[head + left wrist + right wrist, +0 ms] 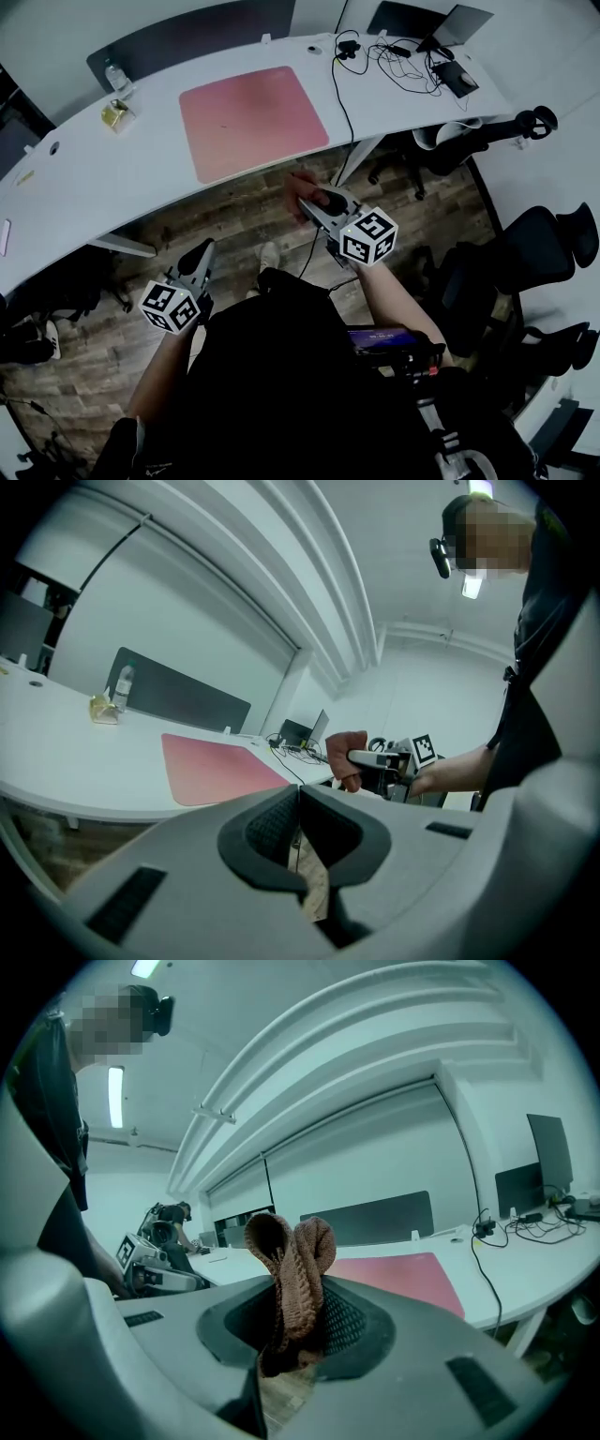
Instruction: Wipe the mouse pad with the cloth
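Cloth (296, 1274): brown, knit, bunched. It is pinched between the jaws of the right gripper (317, 204), and a folded loop sticks up past the jaw tips. The right jaws are clamped on it.

Mouse pad (253, 120): pink, square, lying flat on the white curved desk (84, 178). It sits ahead of the right gripper and a little to its left, well apart from the cloth. There is no contact between cloth and pad. The right gripper is held in the air on the near side of the desk edge, over the wooden floor (225, 220).

Left gripper (204, 255): jaws together, nothing between them, only floor showing through the slit below the tips. It is held to the left of the right gripper and further from the desk. From it the pad lies ahead and slightly left, and the cloth-holding gripper is ahead to the right.

Beyond the pad, to the left: a clear bottle (114, 77) and a small yellowish item (115, 114) that I cannot identify. To the right of the pad: black cables (403, 67) and a laptop (452, 24). A dark divider panel (187, 33) runs along the far edge of the desk. Black office chairs (525, 246) stand to the right of the right gripper.
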Demonstrator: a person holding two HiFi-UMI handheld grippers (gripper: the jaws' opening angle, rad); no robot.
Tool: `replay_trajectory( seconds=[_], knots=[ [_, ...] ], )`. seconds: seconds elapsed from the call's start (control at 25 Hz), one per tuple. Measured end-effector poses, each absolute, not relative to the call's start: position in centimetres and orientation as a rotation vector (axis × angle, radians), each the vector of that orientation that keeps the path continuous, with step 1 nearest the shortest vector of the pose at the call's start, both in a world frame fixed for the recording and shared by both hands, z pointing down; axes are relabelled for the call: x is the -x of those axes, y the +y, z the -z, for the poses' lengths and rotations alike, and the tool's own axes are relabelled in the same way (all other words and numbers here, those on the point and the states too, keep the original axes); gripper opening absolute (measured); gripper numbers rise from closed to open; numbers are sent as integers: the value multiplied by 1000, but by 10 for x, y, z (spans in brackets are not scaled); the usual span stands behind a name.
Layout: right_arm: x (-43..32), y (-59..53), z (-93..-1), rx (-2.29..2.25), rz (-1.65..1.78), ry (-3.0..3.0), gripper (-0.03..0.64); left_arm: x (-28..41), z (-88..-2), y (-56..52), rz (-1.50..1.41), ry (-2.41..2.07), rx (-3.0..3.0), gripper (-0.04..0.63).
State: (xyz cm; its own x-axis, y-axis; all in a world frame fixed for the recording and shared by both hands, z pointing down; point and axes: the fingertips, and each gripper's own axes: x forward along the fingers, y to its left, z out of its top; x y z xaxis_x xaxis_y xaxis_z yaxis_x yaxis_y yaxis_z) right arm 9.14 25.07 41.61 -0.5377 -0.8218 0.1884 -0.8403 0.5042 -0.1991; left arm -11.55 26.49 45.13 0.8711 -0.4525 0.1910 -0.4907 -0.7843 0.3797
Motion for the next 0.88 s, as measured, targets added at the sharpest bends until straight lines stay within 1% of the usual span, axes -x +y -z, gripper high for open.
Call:
replay_trajectory(
  seconds=[0.36, 0.88],
  knots=[
    [-111, 206, -427, -1471, -441, -2677, 114, 100, -462, 228, -139, -732, -2597, 9],
    [-150, 146, -473, -1451, -621, -2621, 115, 60, -471, 144, -159, -751, -2545, 9]
  ],
)
